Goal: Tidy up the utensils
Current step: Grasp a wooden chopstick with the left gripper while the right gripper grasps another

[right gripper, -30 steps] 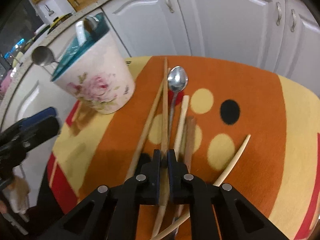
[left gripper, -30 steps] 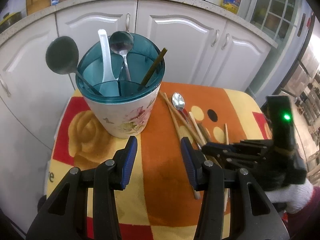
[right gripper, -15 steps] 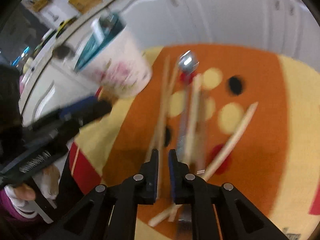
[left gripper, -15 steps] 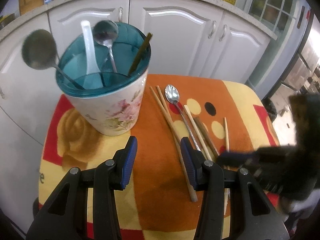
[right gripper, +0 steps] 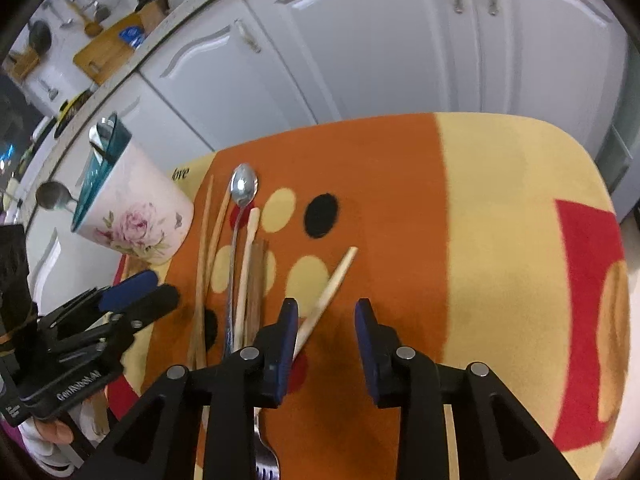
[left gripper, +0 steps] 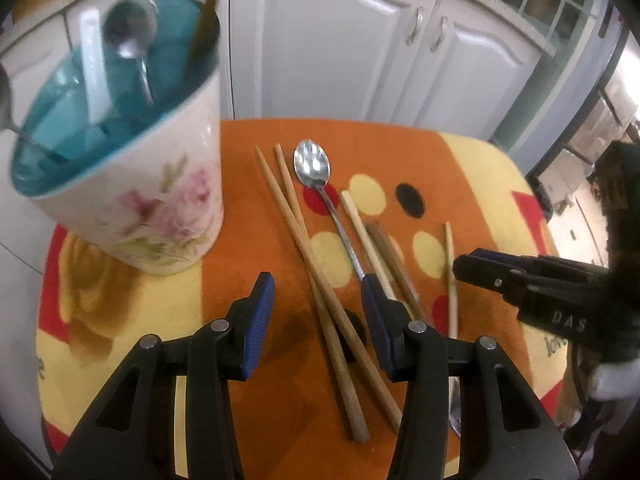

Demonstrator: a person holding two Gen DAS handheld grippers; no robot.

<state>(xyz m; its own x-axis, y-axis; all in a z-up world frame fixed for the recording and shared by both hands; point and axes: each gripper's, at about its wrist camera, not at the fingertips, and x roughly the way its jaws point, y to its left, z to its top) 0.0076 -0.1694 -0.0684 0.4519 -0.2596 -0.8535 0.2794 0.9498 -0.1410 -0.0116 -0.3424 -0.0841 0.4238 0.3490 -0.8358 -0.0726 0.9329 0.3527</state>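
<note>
Utensils are only partly sorted: the floral holder (left gripper: 132, 184) already contains a white spoon (left gripper: 94, 68), a metal spoon (left gripper: 132, 36), a ladle and one dark chopstick; the remainder lies loose on the orange cloth (left gripper: 248, 280) — two brown chopsticks (left gripper: 316, 280), a long spoon (left gripper: 314, 168), a pale chopstick (right gripper: 332, 284) and others, plus a fork (right gripper: 266, 456) (partly hidden). Left gripper (left gripper: 318, 320) hovers wide above the brown pair, holding nothing; right gripper (right gripper: 326, 348) is opening — empty, the pale chopstick just beside one finger.
</note>
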